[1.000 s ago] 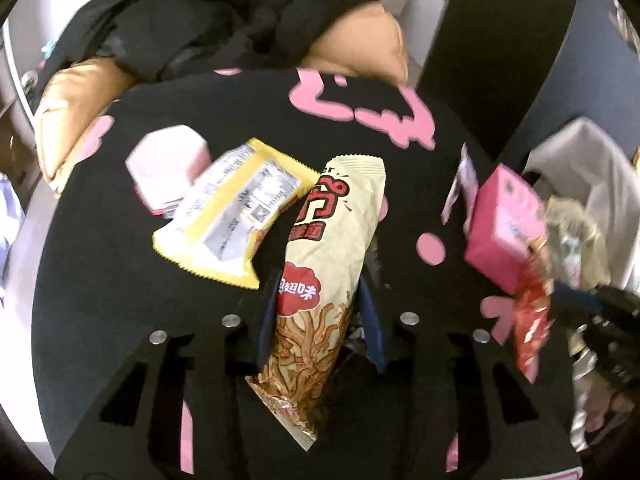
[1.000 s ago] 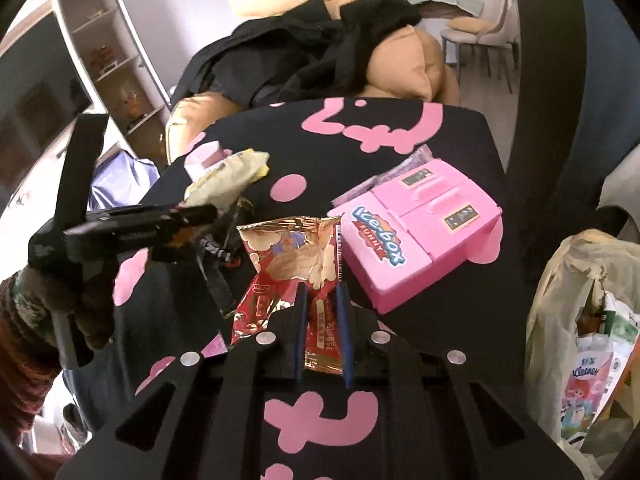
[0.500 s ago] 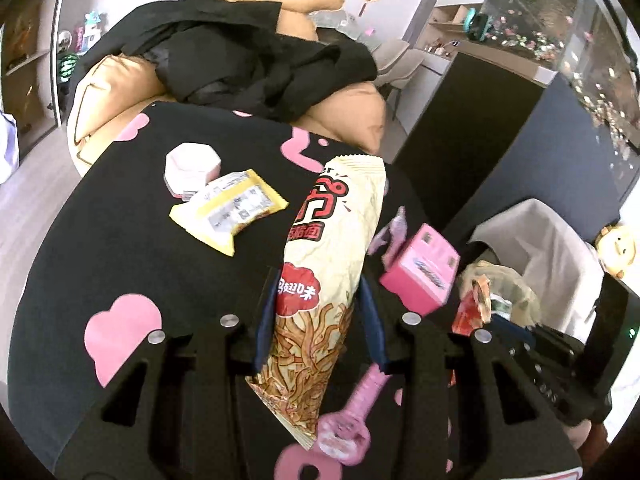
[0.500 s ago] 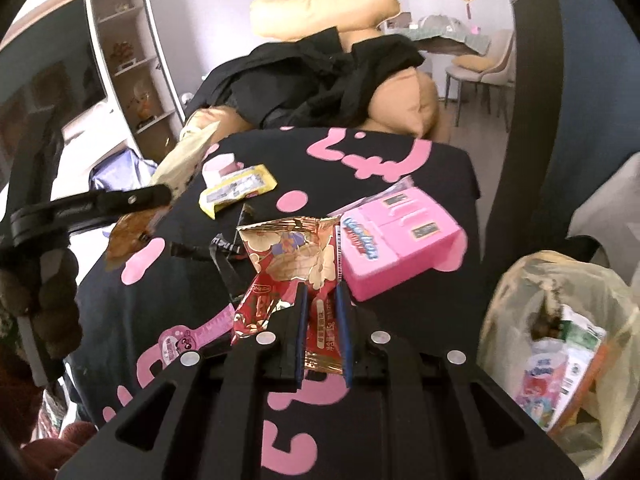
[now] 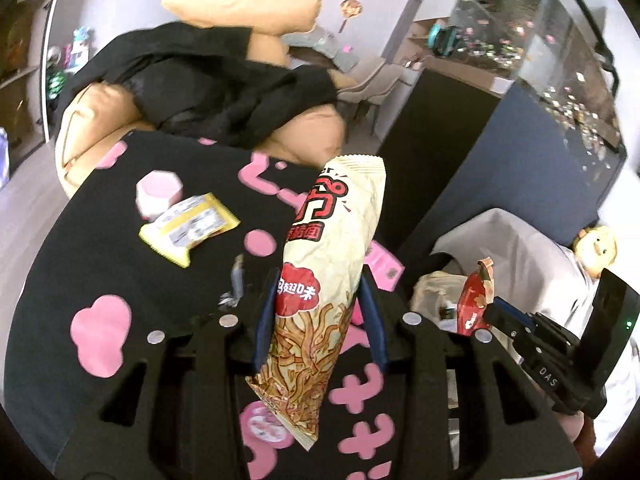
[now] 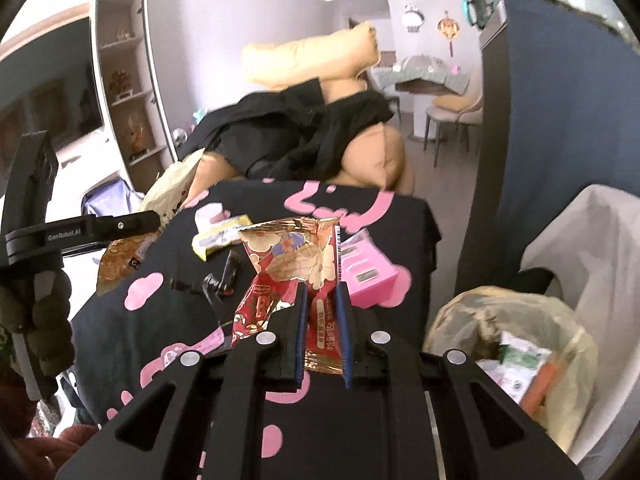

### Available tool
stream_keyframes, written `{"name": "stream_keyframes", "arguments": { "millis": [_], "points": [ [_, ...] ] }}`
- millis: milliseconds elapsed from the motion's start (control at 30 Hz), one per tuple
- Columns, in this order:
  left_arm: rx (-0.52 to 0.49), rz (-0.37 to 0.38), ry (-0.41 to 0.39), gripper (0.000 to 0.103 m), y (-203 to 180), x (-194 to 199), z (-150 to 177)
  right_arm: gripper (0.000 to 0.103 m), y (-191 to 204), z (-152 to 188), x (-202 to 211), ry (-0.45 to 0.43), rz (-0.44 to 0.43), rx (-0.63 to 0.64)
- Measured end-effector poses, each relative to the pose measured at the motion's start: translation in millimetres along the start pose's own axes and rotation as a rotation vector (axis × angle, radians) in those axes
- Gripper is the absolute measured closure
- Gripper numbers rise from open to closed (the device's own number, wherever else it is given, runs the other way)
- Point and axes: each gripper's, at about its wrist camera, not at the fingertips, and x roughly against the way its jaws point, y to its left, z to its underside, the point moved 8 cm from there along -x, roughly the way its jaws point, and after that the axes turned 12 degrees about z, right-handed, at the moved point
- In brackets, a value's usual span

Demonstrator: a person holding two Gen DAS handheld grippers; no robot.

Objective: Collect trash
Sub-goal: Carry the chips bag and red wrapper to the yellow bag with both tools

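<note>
My left gripper (image 5: pixel 316 280) is shut on a long cream snack bag (image 5: pixel 332 248) printed with noodle sticks, held up above the black table (image 5: pixel 100 248) with pink shapes. My right gripper (image 6: pixel 322 292) is shut on a red and gold snack wrapper (image 6: pixel 292 248), lifted over the same table (image 6: pixel 248 292). At the right, beside the table, an open trash bag (image 6: pixel 520 320) holds several packets. In the left wrist view the red wrapper (image 5: pixel 476 300) hangs over that trash bag (image 5: pixel 432 288). A yellow wrapper (image 5: pixel 188 232) still lies on the table.
A pink toy box (image 6: pixel 364 268) and a small black object (image 6: pixel 220 276) lie on the table, with a pink and white hexagonal box (image 5: pixel 158 192) at the back. Behind stands an orange beanbag (image 6: pixel 376 160) draped with black clothing (image 6: pixel 304 128). A dark blue panel (image 5: pixel 520 160) rises at the right.
Both grippers have risen off the table with their wrappers and swung right toward the trash bag. The table looks smaller and the bag has come into fuller view.
</note>
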Motion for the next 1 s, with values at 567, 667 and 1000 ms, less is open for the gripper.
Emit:
{"name": "stream_keyframes", "arguments": {
  "millis": [567, 667, 1000],
  "points": [
    [-0.116, 0.147, 0.071, 0.066, -113, -64, 16, 0.088, -131, 12, 46, -0.078, 0.206, -0.088],
    [-0.114, 0.167, 0.089, 0.066, -126, -79, 22, 0.088, -156, 17, 42, -0.065, 0.251, -0.105],
    [-0.105, 0.202, 0.198, 0.066, -149, -133, 51, 0.072, -210, 65, -10, 0.114, 0.305, -0.186]
  ]
}}
